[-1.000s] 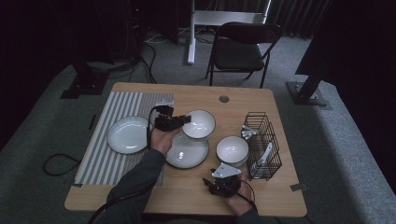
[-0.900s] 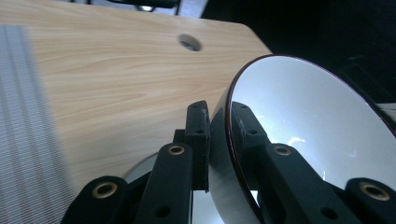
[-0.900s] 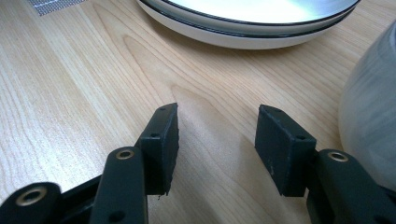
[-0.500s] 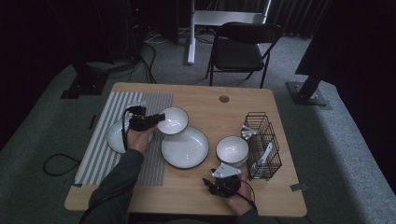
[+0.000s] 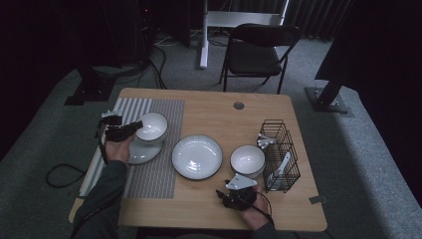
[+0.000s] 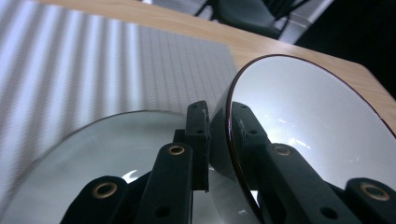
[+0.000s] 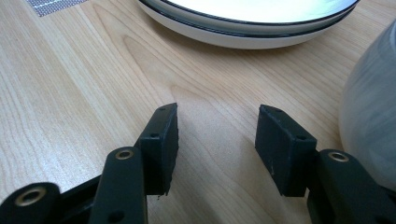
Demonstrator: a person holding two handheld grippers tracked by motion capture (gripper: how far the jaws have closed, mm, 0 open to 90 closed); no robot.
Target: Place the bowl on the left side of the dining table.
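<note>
Now the left tool clamps the bowl's rim, bowl mouth-up over a plate.

1. The left gripper, clamped on the rim of a bowl, hangs over a plate on the striped mat; that plate lies close beneath it.
2. Bare mat lies beyond the bowl and toward the table's near edge.
3. The big plate stands mid-table, just right of the mat.
4. The right gripper, jaws apart with nothing between, rests on bare wood; ahead of it lies the big plate, and a second bowl stands close at its right.
5. The wire rack walls off the right side.
</note>
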